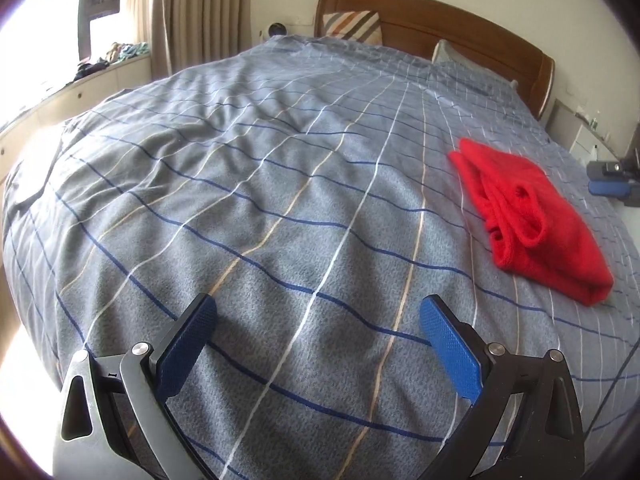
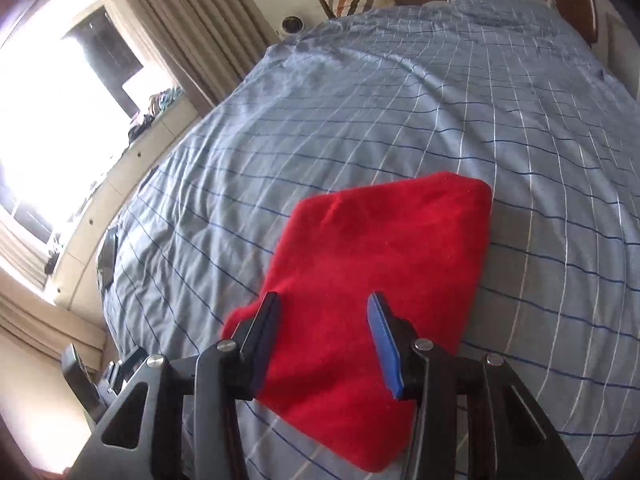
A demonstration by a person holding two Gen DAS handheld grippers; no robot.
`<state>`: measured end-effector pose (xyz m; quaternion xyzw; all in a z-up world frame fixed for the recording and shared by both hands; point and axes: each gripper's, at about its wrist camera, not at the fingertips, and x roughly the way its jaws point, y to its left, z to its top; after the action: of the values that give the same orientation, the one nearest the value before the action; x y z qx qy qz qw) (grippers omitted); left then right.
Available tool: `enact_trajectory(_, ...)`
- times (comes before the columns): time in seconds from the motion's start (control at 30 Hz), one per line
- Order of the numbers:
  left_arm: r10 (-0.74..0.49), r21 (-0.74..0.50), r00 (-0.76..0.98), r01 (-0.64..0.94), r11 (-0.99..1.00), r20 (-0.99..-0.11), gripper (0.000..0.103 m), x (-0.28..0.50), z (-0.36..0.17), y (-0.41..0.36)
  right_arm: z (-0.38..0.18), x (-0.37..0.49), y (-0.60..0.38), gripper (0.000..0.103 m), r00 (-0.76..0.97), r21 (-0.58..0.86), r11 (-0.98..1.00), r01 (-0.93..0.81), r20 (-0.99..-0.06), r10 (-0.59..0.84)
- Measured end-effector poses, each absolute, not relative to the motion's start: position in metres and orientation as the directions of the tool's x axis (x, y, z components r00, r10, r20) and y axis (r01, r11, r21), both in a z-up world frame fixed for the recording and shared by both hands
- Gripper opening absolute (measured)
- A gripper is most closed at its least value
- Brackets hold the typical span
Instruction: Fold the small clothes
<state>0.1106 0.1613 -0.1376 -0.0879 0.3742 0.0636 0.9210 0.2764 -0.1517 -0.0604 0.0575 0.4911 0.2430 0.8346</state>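
A small red knitted garment [image 1: 532,216] lies folded into a flat rectangle on the grey checked bedspread [image 1: 256,168], at the right in the left wrist view. Its folded edges and a loop of fabric face left there. My left gripper [image 1: 318,316] hovers over bare bedspread well to the garment's left, open and holding nothing. In the right wrist view the red garment [image 2: 376,268] fills the middle, and my right gripper [image 2: 323,308] hangs just above its near end. Its jaws are apart with no cloth pinched between the pads. The right gripper also shows at the edge [image 1: 610,184].
A wooden headboard [image 1: 440,20] with a striped cushion [image 1: 352,26] and pillow stands at the bed's far end. A curtain [image 1: 188,12] and a bright window sill with loose clothes [image 1: 112,56] lie to the left. A bedside unit [image 1: 584,136] sits at the right.
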Motion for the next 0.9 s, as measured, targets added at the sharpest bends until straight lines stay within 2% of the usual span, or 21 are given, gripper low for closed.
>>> enact_trajectory(0.2, 0.063, -0.065, 0.704, -0.154, 0.986, -0.708, 0.102, 0.111, -0.143, 0.147, -0.121, 0.248, -0.101, 0.046, 0.353, 0.238, 0.863, -0.446, -0.839, 0.414)
enact_trajectory(0.27, 0.074, -0.046, 0.7, -0.151, 0.988, -0.71, 0.102, 0.11, -0.145, 0.145, -0.133, 0.243, -0.081, 0.047, 0.384, 0.165, 0.865, -0.474, -0.845, 0.372)
enact_trajectory(0.4, 0.067, -0.051, 0.703, -0.145, 0.988, -0.708, 0.102, 0.107, -0.143, 0.145, -0.107, 0.229, -0.087, 0.046, 0.417, 0.177, 0.857, -0.484, -0.814, 0.404)
enact_trajectory(0.53, 0.058, -0.051, 0.701, -0.133, 0.99, -0.711, 0.102, 0.11, -0.143, 0.141, -0.08, 0.199, -0.12, 0.046, 0.485, 0.114, 0.869, -0.481, -0.792, 0.372)
enact_trajectory(0.7, 0.067, -0.027, 0.68, -0.126, 0.992, -0.73, 0.102, 0.111, -0.15, 0.136, -0.132, 0.196, -0.146, 0.047, 0.391, 0.148, 0.907, -0.394, -0.866, 0.311)
enact_trajectory(0.8, 0.069, -0.023, 0.672, -0.126, 0.992, -0.738, 0.102, 0.109, -0.153, 0.137, -0.135, 0.185, -0.149, 0.047, 0.428, 0.15, 0.915, -0.374, -0.847, 0.314)
enact_trajectory(0.87, 0.073, -0.018, 0.673, -0.127, 0.992, -0.736, 0.102, 0.108, -0.153, 0.136, -0.123, 0.175, -0.151, 0.05, 0.449, 0.173, 0.917, -0.36, -0.83, 0.332)
enact_trajectory(0.9, 0.076, -0.015, 0.673, -0.128, 0.992, -0.736, 0.102, 0.108, -0.153, 0.135, -0.116, 0.168, -0.154, 0.06, 0.463, 0.184, 0.918, -0.351, -0.819, 0.34)
